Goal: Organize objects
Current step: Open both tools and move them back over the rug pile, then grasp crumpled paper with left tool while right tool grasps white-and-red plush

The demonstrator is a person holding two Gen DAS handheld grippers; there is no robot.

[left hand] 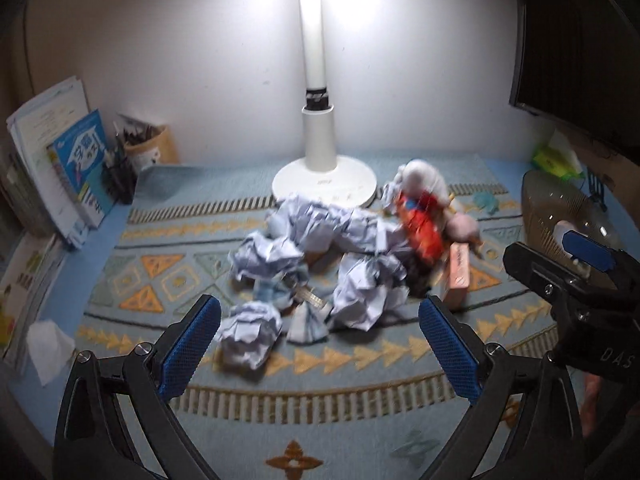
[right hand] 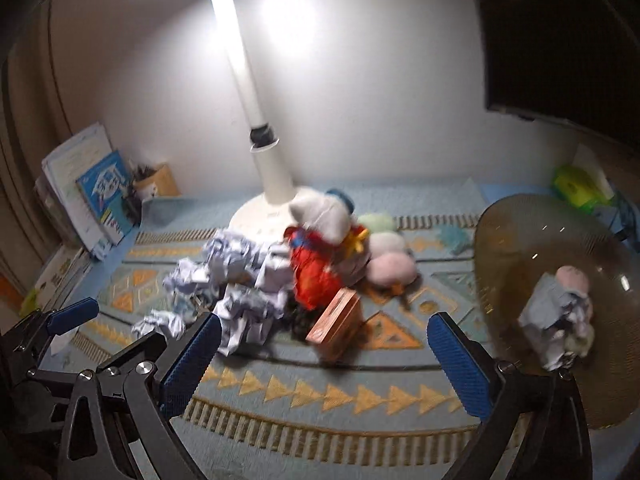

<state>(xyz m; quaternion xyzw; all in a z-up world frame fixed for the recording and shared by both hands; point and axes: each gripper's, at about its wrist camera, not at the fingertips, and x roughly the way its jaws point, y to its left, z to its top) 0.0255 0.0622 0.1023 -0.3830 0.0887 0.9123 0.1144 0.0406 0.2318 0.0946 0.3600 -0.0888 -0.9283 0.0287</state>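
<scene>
My left gripper [left hand: 320,344] and right gripper [right hand: 324,364] both gape, released, holding nothing. The crumpled papers [left hand: 320,256] (blurred) heap mid-frame; 1 brown bin [right hand: 560,280] sits at right.

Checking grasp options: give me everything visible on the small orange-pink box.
The orange-pink box is a small rectangular carton, likely cardboard, with a slot-like mark on its broad face. It stands on the patterned mat, tilted against the dark item behind it, at the pile's right edge below the red wrapper. Neither gripper touches it.
</scene>
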